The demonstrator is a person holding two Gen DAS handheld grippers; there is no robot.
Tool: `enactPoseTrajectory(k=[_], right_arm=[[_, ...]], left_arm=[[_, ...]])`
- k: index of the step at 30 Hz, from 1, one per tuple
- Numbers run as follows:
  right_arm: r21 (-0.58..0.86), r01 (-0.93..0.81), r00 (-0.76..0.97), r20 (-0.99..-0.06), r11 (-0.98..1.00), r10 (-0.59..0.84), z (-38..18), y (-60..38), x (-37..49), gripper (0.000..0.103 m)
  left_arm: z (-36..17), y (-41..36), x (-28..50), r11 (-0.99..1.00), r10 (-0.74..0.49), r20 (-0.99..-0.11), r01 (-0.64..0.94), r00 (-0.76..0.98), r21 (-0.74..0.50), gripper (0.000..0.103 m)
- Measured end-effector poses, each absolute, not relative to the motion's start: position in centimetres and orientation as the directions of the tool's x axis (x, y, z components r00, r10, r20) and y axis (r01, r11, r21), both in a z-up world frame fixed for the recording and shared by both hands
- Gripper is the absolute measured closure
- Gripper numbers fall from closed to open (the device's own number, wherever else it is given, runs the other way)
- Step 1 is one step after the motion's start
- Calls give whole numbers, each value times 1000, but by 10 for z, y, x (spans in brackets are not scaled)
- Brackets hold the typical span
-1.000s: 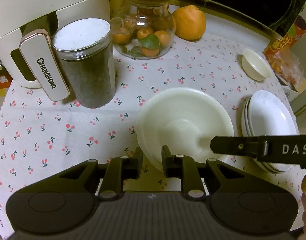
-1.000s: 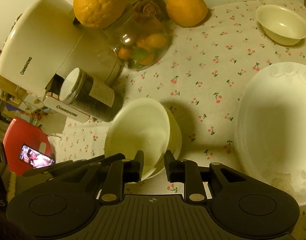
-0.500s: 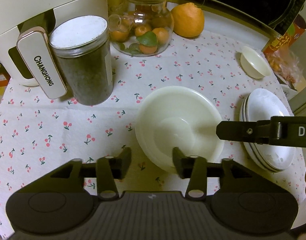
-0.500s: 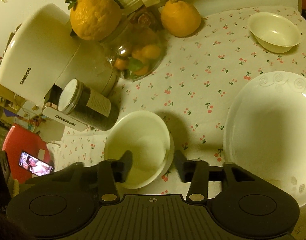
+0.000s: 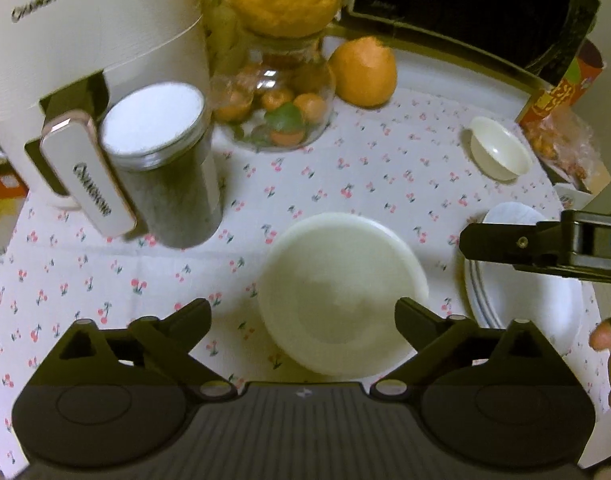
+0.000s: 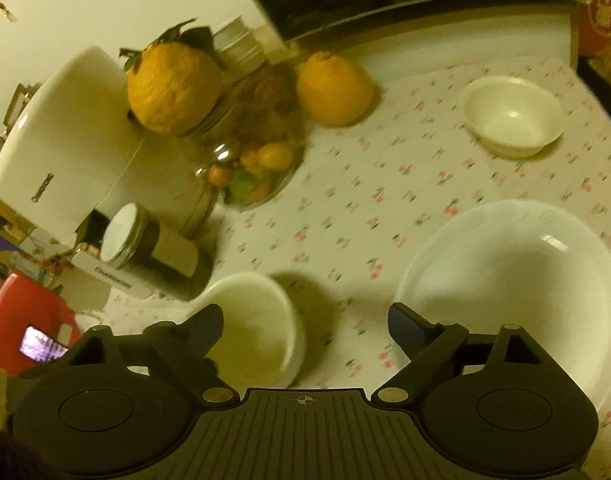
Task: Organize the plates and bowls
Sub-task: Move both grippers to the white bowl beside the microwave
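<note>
Bowls stacked in the middle of the counter (image 5: 345, 168) sit right off our left tongs (image 5: 303, 312), at twelve o'clock and slightly toward one; both pairs of tongs have just been opening and now stand released, nothing pressed between the fingers. The stacked bowls (image 5: 343, 292) lie between the left fingers but untouched. From our right tongs (image 6: 305, 320) the same stack (image 6: 257, 328) lies at ten o'clock by the left finger, and the plate stack (image 6: 517, 280) at two o'clock, just beyond the right finger. Farther out, the small bowl (image 6: 511, 116) stands alone at one o'clock, well apart from both stacks. We judge it the next piece to gather, and the right hand is nearer to it.

The left view shows the right tongs hanging over the plates' edge (image 5: 521, 304); the right view shows the small bowl's inside is empty.
</note>
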State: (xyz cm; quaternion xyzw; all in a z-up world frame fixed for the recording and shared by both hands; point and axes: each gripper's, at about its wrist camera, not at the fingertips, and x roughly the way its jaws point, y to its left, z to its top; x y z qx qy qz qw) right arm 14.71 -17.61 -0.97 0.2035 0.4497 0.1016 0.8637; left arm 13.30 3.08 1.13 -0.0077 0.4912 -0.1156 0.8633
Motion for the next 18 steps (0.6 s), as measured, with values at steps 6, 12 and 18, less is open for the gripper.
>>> enactPoseTrajectory(k=[6, 12, 18], right_arm=[[417, 38, 609, -730, 908, 310, -10, -201, 148, 8], [404, 85, 639, -724, 911, 261, -11, -233, 148, 8], [400, 146, 654, -726, 905, 215, -14, -263, 150, 8]], left_arm=[[12, 13, 134, 972, -194, -841, 213, 506, -96, 1], [15, -2, 141, 972, -204, -829, 210, 521, -106, 1], [15, -23, 148, 970, -220, -816, 209, 535, -124, 1]])
